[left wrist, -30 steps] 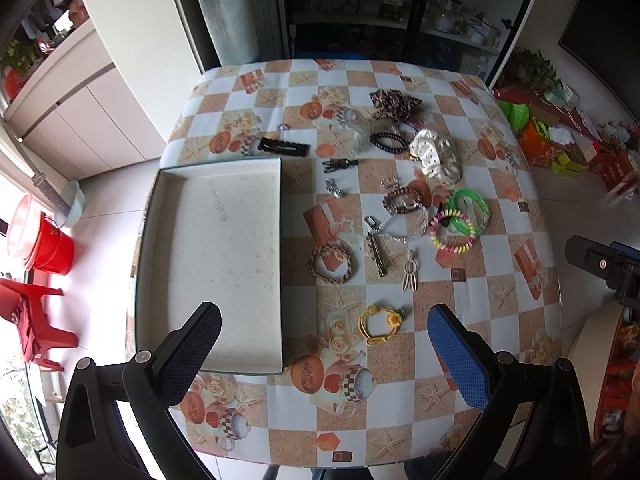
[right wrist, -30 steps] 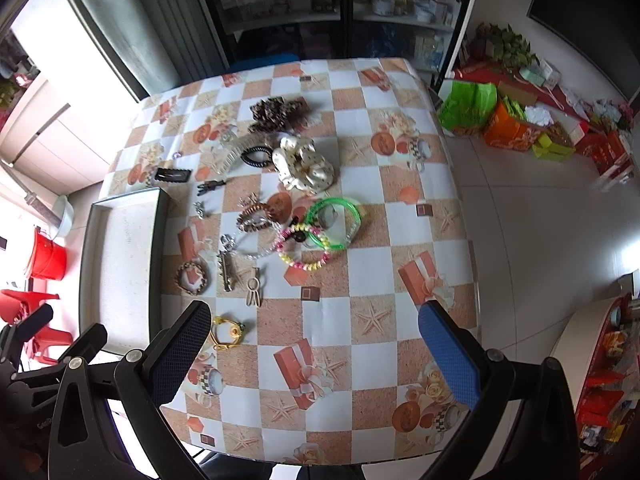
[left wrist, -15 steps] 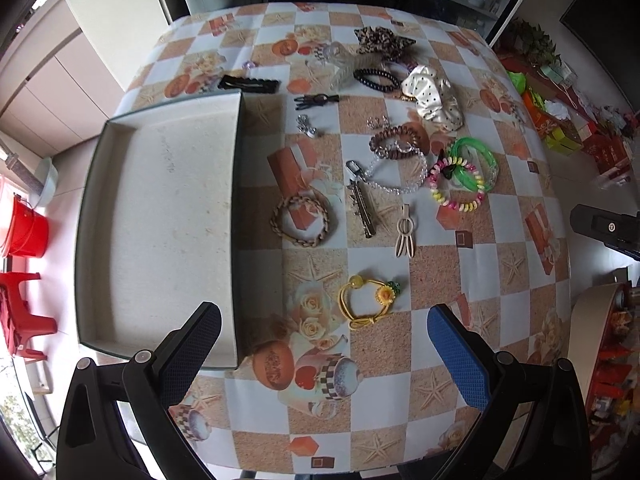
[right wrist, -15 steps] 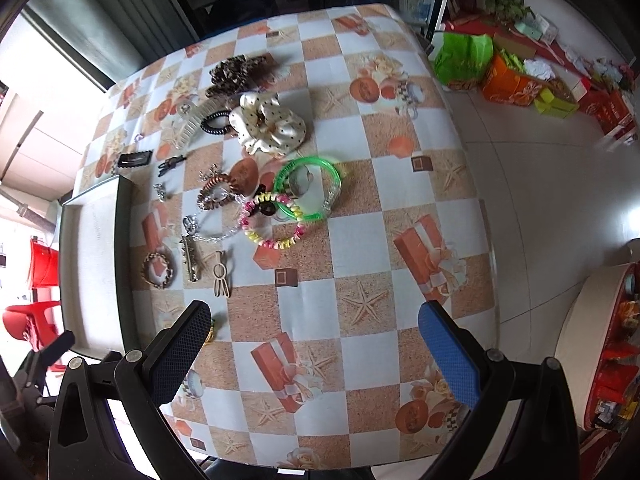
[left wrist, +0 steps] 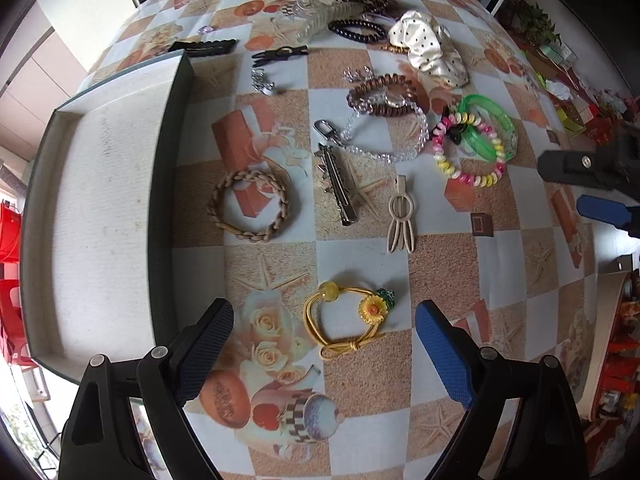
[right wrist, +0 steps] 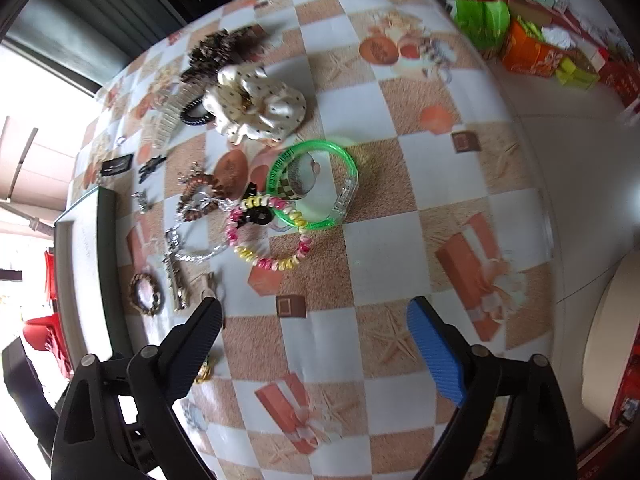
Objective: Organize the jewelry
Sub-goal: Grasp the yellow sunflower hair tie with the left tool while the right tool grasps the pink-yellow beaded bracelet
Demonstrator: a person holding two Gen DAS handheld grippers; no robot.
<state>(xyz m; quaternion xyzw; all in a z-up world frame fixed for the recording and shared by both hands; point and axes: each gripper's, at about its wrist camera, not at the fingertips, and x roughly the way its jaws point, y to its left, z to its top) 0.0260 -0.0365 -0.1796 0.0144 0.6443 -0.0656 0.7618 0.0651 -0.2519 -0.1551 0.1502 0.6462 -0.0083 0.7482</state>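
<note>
Jewelry lies spread over a checkered tablecloth. My left gripper (left wrist: 324,316) is open and empty, low over a yellow flower hair tie (left wrist: 346,322) that lies between its fingers. A braided brown bracelet (left wrist: 252,206), a metal clip (left wrist: 338,186), a beige clip (left wrist: 400,220), a clear bead chain (left wrist: 384,136), a pink-yellow coil tie (left wrist: 468,152) and a green bangle (left wrist: 488,126) lie beyond. An empty white-lined tray (left wrist: 92,208) sits at the left. My right gripper (right wrist: 314,312) is open and empty, short of the coil tie (right wrist: 268,236) and green bangle (right wrist: 316,184).
A dotted cream scrunchie (right wrist: 256,110), a leopard scrunchie (right wrist: 216,46), a clear comb (left wrist: 324,16), black clips (left wrist: 204,46) and a brown coil tie (left wrist: 386,94) lie at the far side. The right gripper shows at the left wrist view's right edge (left wrist: 592,184). The table's right edge (right wrist: 548,216) drops to the floor.
Both grippers have moved down and forward toward the table. The yellow hair tie now lies between the left fingers. Both stay open.
</note>
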